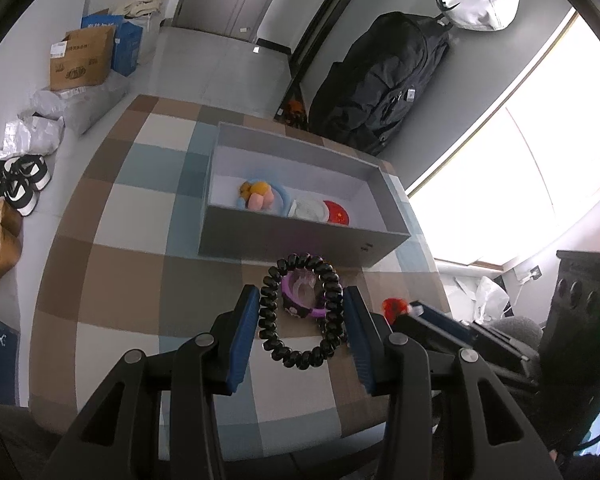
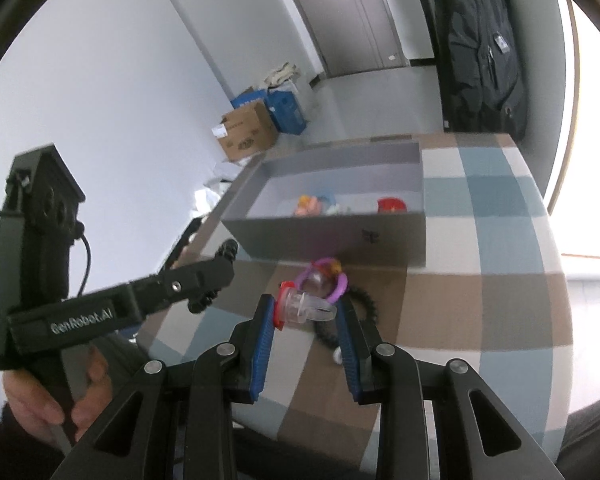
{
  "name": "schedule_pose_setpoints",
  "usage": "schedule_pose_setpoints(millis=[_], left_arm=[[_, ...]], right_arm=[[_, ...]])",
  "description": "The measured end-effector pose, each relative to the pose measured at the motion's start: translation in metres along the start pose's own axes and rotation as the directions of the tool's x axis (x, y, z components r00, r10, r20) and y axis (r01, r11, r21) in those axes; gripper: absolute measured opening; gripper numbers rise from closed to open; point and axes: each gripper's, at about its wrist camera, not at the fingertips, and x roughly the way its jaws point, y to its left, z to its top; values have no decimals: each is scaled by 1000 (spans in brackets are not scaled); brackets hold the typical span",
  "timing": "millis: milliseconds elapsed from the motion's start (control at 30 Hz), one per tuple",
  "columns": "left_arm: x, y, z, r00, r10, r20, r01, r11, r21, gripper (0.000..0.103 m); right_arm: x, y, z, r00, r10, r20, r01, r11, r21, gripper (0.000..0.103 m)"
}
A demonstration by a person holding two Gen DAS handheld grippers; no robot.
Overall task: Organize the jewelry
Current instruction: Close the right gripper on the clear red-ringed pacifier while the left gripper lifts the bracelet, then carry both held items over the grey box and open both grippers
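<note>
Fingers (image 1: 256, 312) of your left gripper (image 1: 302, 320): blue-padded, pinching a black spiral coil band (image 1: 300, 312) by its two sides; the loop hangs between the pads, above the worktop (image 1: 120, 280).
Fingers (image 2: 264, 328) of your right gripper (image 2: 306, 320): blue-padded, pinching a clear plastic piece with a red end (image 2: 304, 306); the red end sits against the left pad, the clear end reaches toward the right pad.

Purple ring piece (image 2: 326, 278): lies on the worktop just beyond your right gripper's load, near the front wall of the grey box (image 2: 324, 236). Seen through the coil loop in the left wrist view.
Second black coil (image 2: 364, 300): on the worktop, beside the purple ring, partly behind the right pad.
Small white item (image 2: 337, 356): on the worktop by the right pad; too small to identify.

Grey box, open top, on the worktop: holds an orange-and-pink soft piece on a blue ring (image 1: 260, 196), a white piece (image 1: 310, 210) and a red disc (image 1: 338, 213), all along its near wall.

Worktop cover: checked in brown, blue, white.
Your left hand (image 2: 40, 404): wrapped around the left gripper's handle.
Surroundings: black jacket (image 1: 380, 88), cardboard box (image 1: 82, 58), shoes (image 1: 16, 188) on the floor.
</note>
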Motion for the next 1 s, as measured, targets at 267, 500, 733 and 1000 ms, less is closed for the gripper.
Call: schedule_pose_setpoints(millis=[267,500,733,1000], left_arm=[[-4,-9,17,1000,5,17,-5,1000,19,37],[1,-16,40,1000,6,26,-7,999,34,37],[19,-21,66,999,26,29,-27,998,56,37],[52,-14,83,999,33,2,-33,998,54,37]], right_arm=[[-4,-7,30,999,36,21,-36,999,-12,30],[-2,-16,64,996,62,65,-60,998,-33,30],[14,-31,91,994,86,64,-83,996,-44,30],[45,-55,102,993,114,13,-114,993,9,30]])
